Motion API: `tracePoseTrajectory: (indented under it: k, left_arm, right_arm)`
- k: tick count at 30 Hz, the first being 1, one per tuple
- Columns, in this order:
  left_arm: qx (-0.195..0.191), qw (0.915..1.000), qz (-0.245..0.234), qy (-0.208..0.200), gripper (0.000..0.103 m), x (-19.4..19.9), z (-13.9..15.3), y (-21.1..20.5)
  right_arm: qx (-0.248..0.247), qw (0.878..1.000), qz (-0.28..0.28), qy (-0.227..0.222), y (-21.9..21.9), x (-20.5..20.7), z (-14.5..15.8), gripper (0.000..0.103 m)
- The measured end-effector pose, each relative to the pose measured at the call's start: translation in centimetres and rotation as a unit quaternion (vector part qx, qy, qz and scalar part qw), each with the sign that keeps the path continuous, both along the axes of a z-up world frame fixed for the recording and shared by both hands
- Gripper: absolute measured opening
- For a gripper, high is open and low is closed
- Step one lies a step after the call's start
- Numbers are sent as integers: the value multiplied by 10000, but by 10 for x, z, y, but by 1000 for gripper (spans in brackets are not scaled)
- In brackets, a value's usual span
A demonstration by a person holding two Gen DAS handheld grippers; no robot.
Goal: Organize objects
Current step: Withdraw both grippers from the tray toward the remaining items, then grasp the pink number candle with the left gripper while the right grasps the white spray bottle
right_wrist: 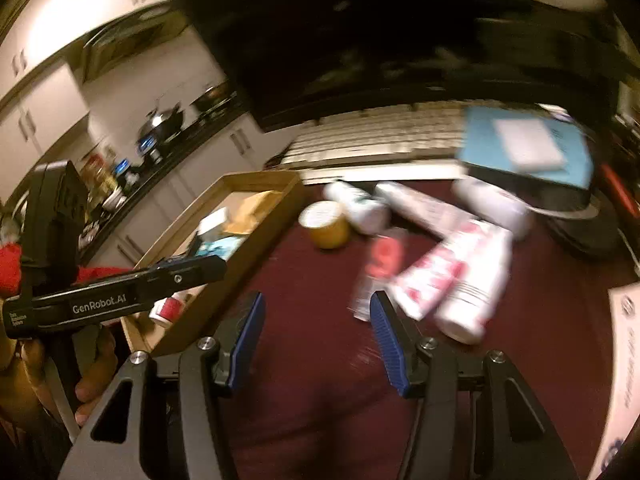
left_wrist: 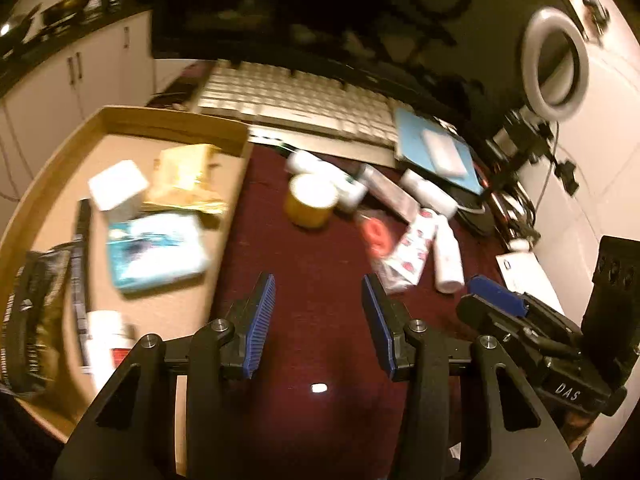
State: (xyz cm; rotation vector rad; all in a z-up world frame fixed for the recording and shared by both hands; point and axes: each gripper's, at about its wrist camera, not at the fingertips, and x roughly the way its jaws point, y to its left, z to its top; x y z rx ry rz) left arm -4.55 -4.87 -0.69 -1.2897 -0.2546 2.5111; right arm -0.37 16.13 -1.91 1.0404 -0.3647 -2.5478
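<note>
A dark monitor (left_wrist: 280, 12) backs the desk, with a white keyboard (left_wrist: 296, 100) at its foot. On the maroon mat (left_wrist: 320, 280) stands a cardboard box (left_wrist: 168, 118), already holding a teal packet (left_wrist: 156, 250), a white cube (left_wrist: 118, 188), a yellow packet (left_wrist: 188, 172) and a dark pouch (left_wrist: 36, 312).

What is left to sort lies loose on the mat beside the box: a yellow jar (left_wrist: 310, 200) upright nearest the box wall, several white bottles (left_wrist: 446, 256) on their sides, a patterned tube (left_wrist: 414, 252) and a red-printed sachet (left_wrist: 378, 240), overlapping in a heap.

The left gripper (left_wrist: 318, 320) hangs over bare mat, jaws apart, nothing between them. The right gripper (right_wrist: 316, 340) also stands parted and empty, its right finger close to the tube's end in its own view.

The bottles look light, stiff and smooth, so likely to roll or slip; a grip across the middle of the body seems safest. The tube is probably soft and would squash, so its firmer cap end looks better. The jar appears heavier and possibly glass; taking it across its sides below the lid seems wise. The sachet is flat and flimsy, best pinched at an edge.
</note>
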Motion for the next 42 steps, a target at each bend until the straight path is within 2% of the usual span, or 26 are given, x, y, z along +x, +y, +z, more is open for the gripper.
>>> tracePoseTrajectory:
  k: [4, 7, 10, 13, 20, 22, 23, 24, 32, 35, 40, 41, 42]
  left_arm:
    - [-12, 9995, -266, -147, 45, -7, -8, 31]
    - [-173, 9988, -413, -182, 45, -13, -13, 54]
    - [-279, 9983, -468, -190, 45, -15, -16, 65]
    - [-289, 9980, -497, -270, 45, -19, -20, 70]
    - [-349, 9982, -405, -282, 45, -30, -22, 67]
    - [-302, 9982, -391, -350, 45, -36, -25, 66]
    - [-291, 9981, -398, -364, 45, -37, -26, 66]
    - [-299, 9980, -413, -363, 45, -39, -27, 67]
    - [-469, 9965, -540, -444, 45, -58, -40, 86]
    - [-719, 9953, -513, -404, 45, -61, -47, 95]
    - [-617, 9965, -354, -438, 45, -66, -51, 92]
    - [-616, 9965, -343, -446, 42, -65, -50, 91]
    - [-633, 9965, -338, -432, 34, -65, -50, 90]
  right_arm:
    - [-97, 9987, -470, -158, 34, 7, -9, 55]
    - [-138, 9965, -754, -326, 53, 3, -17, 55]
    - [-184, 9951, -868, -428, 64, -3, -22, 55]
    - [-123, 9941, -904, -579, 64, -16, -28, 55]
    - [207, 9929, -989, -625, 48, -48, -27, 54]
    - [546, 9898, -1113, -707, 43, -57, -31, 50]
    - [540, 9889, -1125, -807, 44, -61, -35, 43]
    - [554, 9883, -1113, -883, 43, -63, -39, 42]
    - [726, 9880, -1028, -893, 44, -40, -42, 30]
    - [759, 9879, -1015, -890, 47, -28, -41, 29]
    - [812, 9882, -996, -835, 49, -17, -41, 29]
    - [819, 9882, -994, -828, 48, -17, -41, 29]
    - [782, 9887, -971, -833, 48, -18, -41, 29]
